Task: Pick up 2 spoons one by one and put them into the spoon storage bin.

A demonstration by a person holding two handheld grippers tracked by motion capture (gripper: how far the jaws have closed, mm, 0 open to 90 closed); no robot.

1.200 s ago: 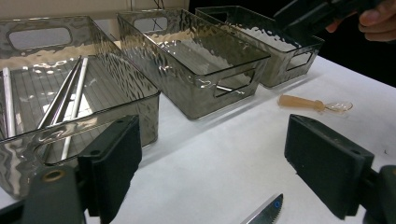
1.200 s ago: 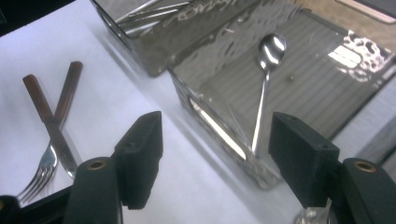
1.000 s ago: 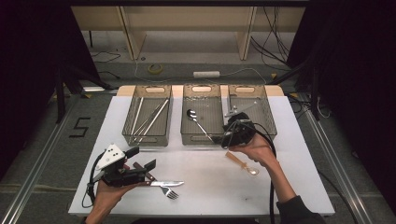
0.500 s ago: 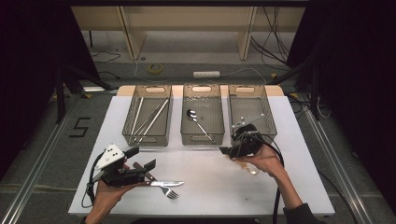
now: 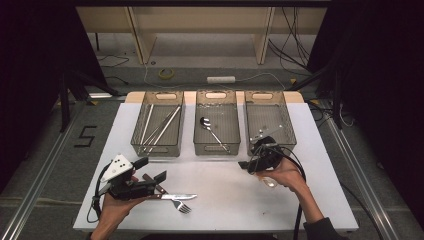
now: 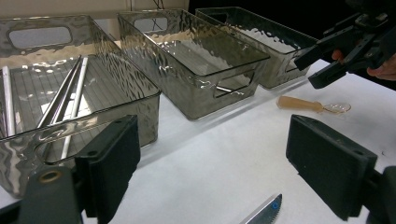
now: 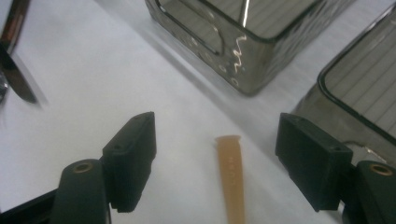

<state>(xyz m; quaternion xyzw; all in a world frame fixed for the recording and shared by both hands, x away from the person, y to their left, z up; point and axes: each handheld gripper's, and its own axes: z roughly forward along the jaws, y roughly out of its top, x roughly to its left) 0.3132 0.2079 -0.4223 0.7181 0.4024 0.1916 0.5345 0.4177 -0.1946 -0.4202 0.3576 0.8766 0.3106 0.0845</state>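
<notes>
status: over the last second i have brought the right gripper [image 5: 248,165] back from the middle bin [image 5: 216,122] and down toward the spoon [image 7: 231,175]. its jaws stand wide open, empty, one on each side of the spoon handle, not touching it. i judge the approach is done and the closing step comes next.

left gripper [image 5: 152,170]: unchanged over the same interval. it hangs near the front left of the surface [image 5: 225,200], just above the knife [image 5: 177,197] and fork [image 5: 181,205]. jaws wide open, holding nothing; in the left gripper view only the knife tip [image 6: 264,213] lies between them.

spoon: a small piece with a flat, tan, translucent-looking handle and a clear bowl [image 6: 337,108]. it lies flat on the surface, in front of the right bin [image 5: 269,120] and apart from it. in the high view my hand covers most of it. the handle points toward the gap between the middle and right bins.

bins: left bin [image 5: 159,125] holds several long metal rods; middle bin holds one metal spoon [image 5: 212,133]; right bin looks empty.

caution: the handle is thin and lies flush, so i expect the jaws must come fully down to the surface before closing.
</notes>
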